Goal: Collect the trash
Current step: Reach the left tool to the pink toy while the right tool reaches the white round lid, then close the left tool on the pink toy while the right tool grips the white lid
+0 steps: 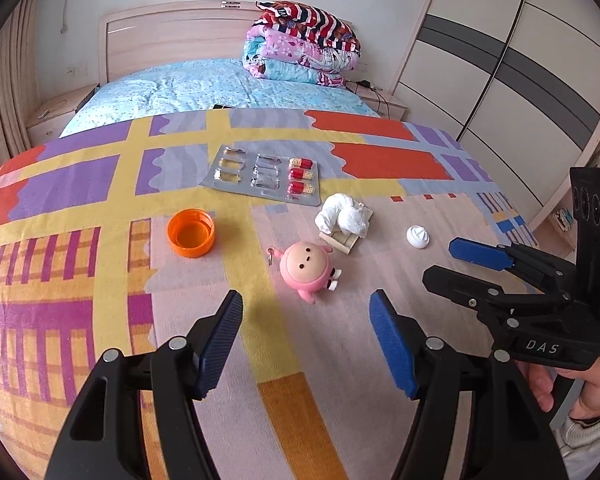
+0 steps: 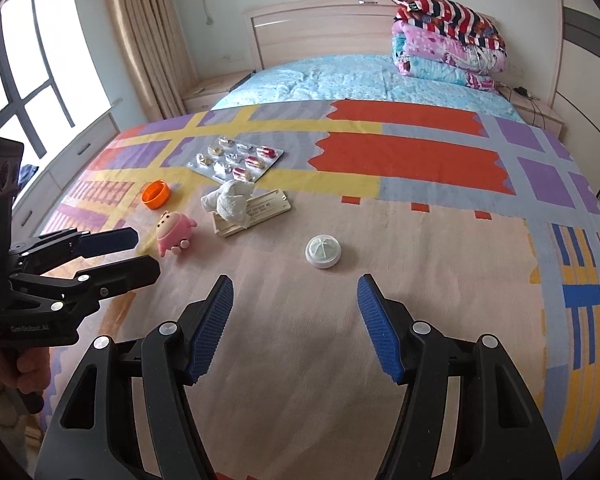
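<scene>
Both tongs hang apart over a fuzzy patterned blanket (image 2: 420, 280), ribbed blue pads bare: the left gripper (image 1: 306, 334) and the right gripper (image 2: 296, 320). At twelve o'clock from the right one lies a round white cap (image 2: 323, 252); at eleven, a glossy pink doll (image 2: 174, 232). Farther out, crumpled white tissue (image 2: 232, 200) rests on a flat cardboard piece (image 2: 266, 210), an orange ridged cap (image 2: 155, 194) beside it. Farthest, a foil blister pack (image 2: 236, 158) with red capsules.

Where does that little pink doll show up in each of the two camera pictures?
Left wrist view: the pink doll lies near the centre, just beyond the open left gripper.
Right wrist view: the doll lies at left, beyond the left gripper's fingers.
Shared landmark: the orange cap, beside the doll.
</scene>
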